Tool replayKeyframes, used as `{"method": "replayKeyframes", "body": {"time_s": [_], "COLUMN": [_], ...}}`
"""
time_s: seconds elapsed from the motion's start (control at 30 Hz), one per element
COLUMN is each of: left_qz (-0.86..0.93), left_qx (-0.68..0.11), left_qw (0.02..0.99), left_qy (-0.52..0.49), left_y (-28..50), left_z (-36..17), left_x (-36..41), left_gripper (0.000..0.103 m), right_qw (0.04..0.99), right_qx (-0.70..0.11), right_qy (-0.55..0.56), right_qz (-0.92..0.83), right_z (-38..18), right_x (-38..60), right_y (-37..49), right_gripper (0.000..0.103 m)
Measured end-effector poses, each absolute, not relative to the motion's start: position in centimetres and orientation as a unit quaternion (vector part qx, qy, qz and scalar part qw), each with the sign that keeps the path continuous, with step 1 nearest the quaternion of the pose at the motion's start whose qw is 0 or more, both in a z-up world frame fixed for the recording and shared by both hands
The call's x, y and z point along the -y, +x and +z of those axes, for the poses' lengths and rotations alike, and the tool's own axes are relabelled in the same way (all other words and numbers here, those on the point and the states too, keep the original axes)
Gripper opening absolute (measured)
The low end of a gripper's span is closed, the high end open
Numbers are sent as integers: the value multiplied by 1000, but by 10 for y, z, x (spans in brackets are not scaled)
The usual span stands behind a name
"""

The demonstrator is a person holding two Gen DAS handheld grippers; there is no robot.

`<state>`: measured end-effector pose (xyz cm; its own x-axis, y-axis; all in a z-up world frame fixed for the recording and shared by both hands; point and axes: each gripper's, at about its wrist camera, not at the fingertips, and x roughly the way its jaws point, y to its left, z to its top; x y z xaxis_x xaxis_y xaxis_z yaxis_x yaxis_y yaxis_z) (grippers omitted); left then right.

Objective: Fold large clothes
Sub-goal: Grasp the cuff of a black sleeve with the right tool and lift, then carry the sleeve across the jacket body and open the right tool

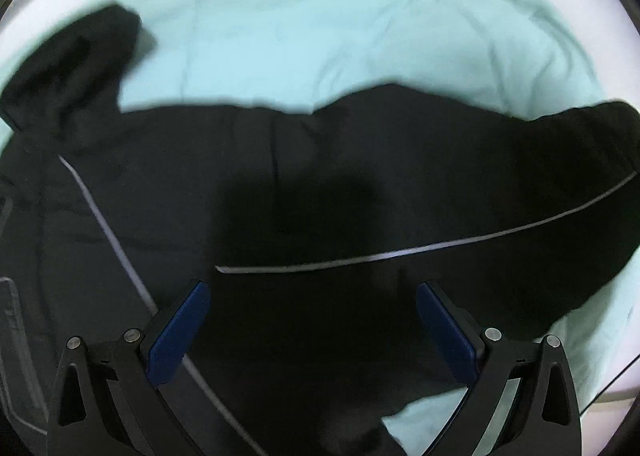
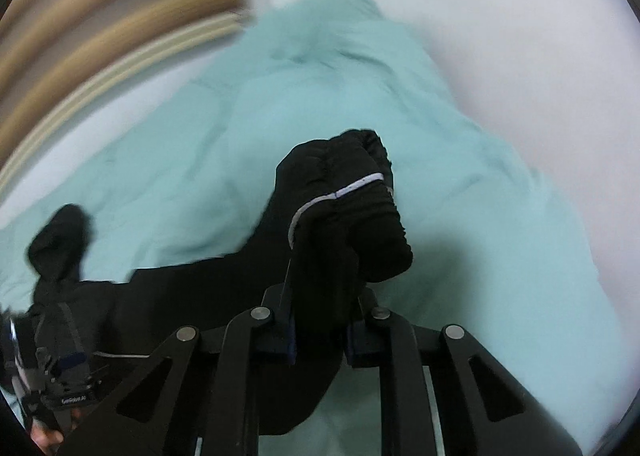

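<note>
Black jacket cuff (image 2: 352,212) in right tool (image 2: 320,340), seemingly unseen leftward.

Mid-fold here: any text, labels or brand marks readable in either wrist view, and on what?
Left gripper, seen at the lower left of the right wrist view: small white print on its body, too blurred to read.
Black jacket: only plain grey piping, no lettering visible.
Teal sheet: no text.
Right gripper: no markings visible.

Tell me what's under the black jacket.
The black jacket lies on a mint-green quilt, visible around it. Whatever sits beneath the jacket's middle is covered.
</note>
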<state>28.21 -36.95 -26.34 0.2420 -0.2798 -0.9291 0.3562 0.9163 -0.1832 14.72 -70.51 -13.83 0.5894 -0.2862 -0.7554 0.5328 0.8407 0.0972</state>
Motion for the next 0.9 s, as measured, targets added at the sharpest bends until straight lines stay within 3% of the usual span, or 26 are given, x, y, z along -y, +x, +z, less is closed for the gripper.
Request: {"method": "replayKeyframes", "body": {"time_s": [0.2, 0.43, 0.67, 0.9], "left_qz": [-199, -202, -152, -74], "left_qx": [-592, -581, -544, -512], "left_qw": [776, 788, 825, 855], "left_qy": [85, 32, -20, -42], "left_y": [281, 273, 254, 238], "left_z": [-298, -261, -202, -170], "left_x": [385, 350, 261, 147], "left_gripper": [102, 102, 102, 102], "right_qw": [821, 845, 886, 884], "right_qx": [-460, -449, -433, -459], "right_qy": [188, 152, 127, 77], "right_qz": [-281, -248, -106, 43], "right_z": [-196, -159, -122, -128], "right_x": [727, 688, 566, 404], "right_y": [160, 176, 200, 238], "right_gripper": [19, 19, 19, 19]}}
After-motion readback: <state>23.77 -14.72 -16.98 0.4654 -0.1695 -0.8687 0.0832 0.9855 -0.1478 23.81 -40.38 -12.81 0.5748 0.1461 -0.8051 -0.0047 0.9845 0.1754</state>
